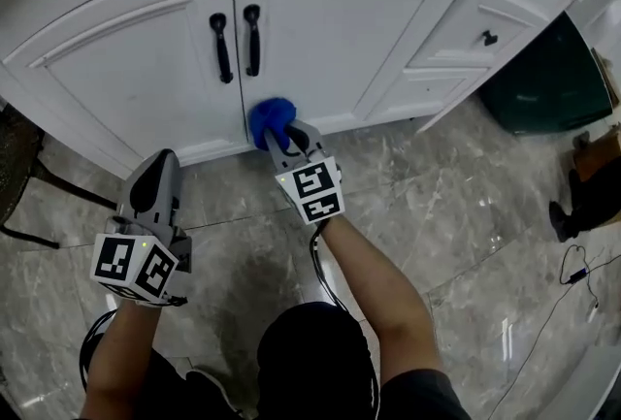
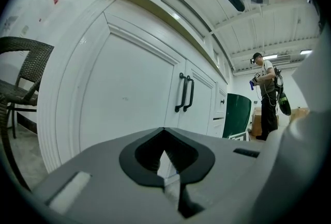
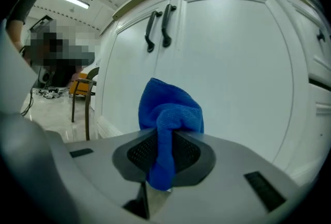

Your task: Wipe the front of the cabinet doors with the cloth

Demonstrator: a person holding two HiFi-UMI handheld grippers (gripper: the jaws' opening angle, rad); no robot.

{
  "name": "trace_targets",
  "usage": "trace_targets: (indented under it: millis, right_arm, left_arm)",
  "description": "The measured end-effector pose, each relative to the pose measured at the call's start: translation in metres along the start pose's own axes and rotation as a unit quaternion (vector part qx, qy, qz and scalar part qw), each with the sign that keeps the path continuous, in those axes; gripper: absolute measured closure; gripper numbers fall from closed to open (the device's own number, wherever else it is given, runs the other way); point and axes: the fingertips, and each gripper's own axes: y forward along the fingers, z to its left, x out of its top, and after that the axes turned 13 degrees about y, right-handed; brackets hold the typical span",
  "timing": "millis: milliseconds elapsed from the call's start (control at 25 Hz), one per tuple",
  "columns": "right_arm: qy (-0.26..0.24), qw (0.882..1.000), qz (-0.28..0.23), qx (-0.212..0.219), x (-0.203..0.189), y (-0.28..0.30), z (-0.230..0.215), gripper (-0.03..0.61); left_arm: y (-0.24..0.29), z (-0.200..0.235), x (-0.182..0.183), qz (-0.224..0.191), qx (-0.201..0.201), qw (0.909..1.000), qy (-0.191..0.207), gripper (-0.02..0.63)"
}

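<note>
Now the right gripper [image 3: 164, 151] clamps the blue cloth [image 3: 170, 109].
It bulges ahead of the jaws, close to the bottom edge of the cabinet doors [image 1: 325, 35]; the jaws of the left gripper [image 2: 164, 158] are together, empty.

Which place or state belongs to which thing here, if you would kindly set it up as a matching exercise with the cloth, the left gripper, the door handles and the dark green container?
Things
1. cloth
2. left gripper
3. door handles
4. dark green container

Places and states
A. black, upright, side by side at the middle seam of the cabinet
B. on the floor, right of the cabinet
C. pinched in the jaws of the right gripper, low before the right door
D. jaws together, nothing in them, back from the cabinet

Pairs: 1-C, 2-D, 3-A, 4-B
</note>
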Motion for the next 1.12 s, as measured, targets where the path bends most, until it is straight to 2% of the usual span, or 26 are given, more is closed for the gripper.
trace_targets:
  millis: [160,280,400,720,800,880,1120]
  right_arm:
    - [0.006,0.998,-0.001,-0.057,-0.002,-0.025,-0.073,0.526]
    - [-0.014,0.996,0.007,-0.083,-0.008,-0.043,-0.111,0.526]
    - [-0.003,0.993,0.011,-0.117,-0.011,-0.058,-0.149,0.526]
    - [0.028,0.979,0.023,-0.201,-0.012,-0.102,-0.208,0.526]
    - [0.030,0.976,0.028,-0.213,-0.015,-0.106,-0.206,0.526]
    - [0.028,0.979,0.022,-0.201,-0.011,-0.097,-0.187,0.526]
    - [0.014,0.997,0.011,-0.073,-0.009,-0.037,-0.055,0.526]
  left_arm:
    - [0.003,-0.011,-0.009,0.013,-0.002,0.9999,0.009,0.614]
    - [0.006,-0.019,-0.011,0.019,-0.002,0.9998,0.011,0.614]
    - [0.009,-0.027,-0.008,0.022,-0.005,0.9996,0.016,0.614]
    - [0.016,-0.037,0.006,0.006,-0.009,0.9999,0.008,0.614]
    - [0.013,-0.032,0.008,0.002,-0.007,1.0000,0.004,0.614]
    - [0.011,-0.022,0.007,-0.001,0.000,1.0000,0.001,0.614]
    - [0.000,0.009,-0.007,0.010,0.018,0.9998,-0.001,0.614]
